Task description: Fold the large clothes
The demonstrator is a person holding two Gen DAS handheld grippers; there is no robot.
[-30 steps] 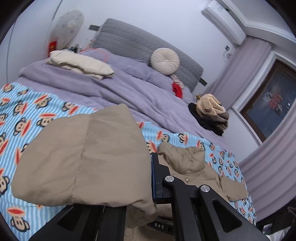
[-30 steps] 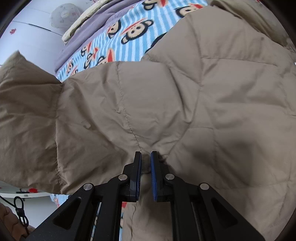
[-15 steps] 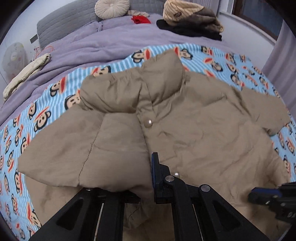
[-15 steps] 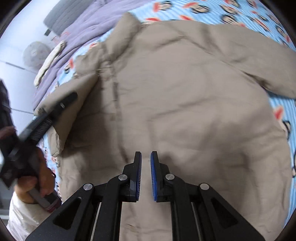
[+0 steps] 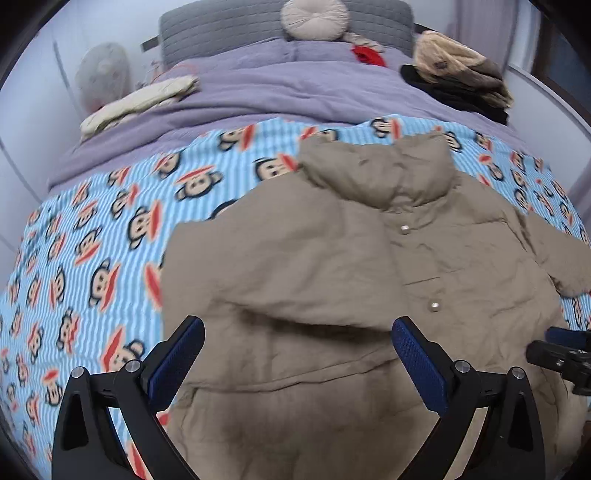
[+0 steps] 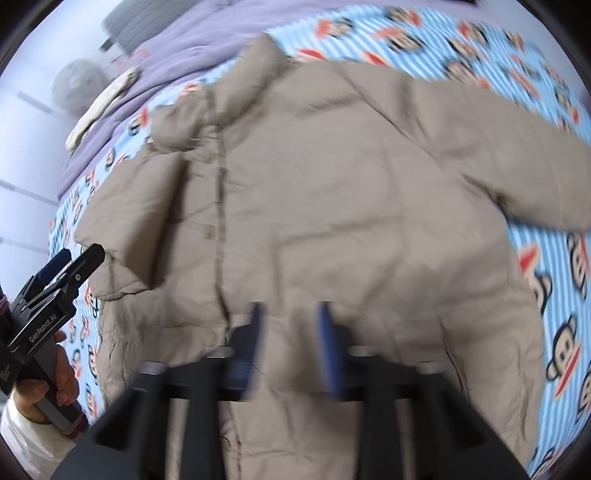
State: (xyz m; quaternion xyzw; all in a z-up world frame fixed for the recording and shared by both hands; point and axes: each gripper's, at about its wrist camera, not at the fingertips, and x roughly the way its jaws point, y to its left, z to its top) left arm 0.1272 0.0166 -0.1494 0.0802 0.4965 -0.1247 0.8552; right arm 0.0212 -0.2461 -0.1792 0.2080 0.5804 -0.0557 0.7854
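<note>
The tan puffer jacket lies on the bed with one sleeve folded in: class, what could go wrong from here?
1. The folded sleeve on the puffer jacket looks puffy; with the left tool just opened and nothing pinning it, it may spring back.
2. The other sleeve is spread out; dragging it across could bunch the monkey-print blanket.

A: Where does the left wrist view sit?
B: Above the jacket (image 5: 332, 266), near its hem, facing the headboard (image 5: 221, 29).
A: And the right wrist view?
B: Closer over the same jacket (image 6: 351, 192), looking steeply down; both share its snap-buttoned front.
</note>
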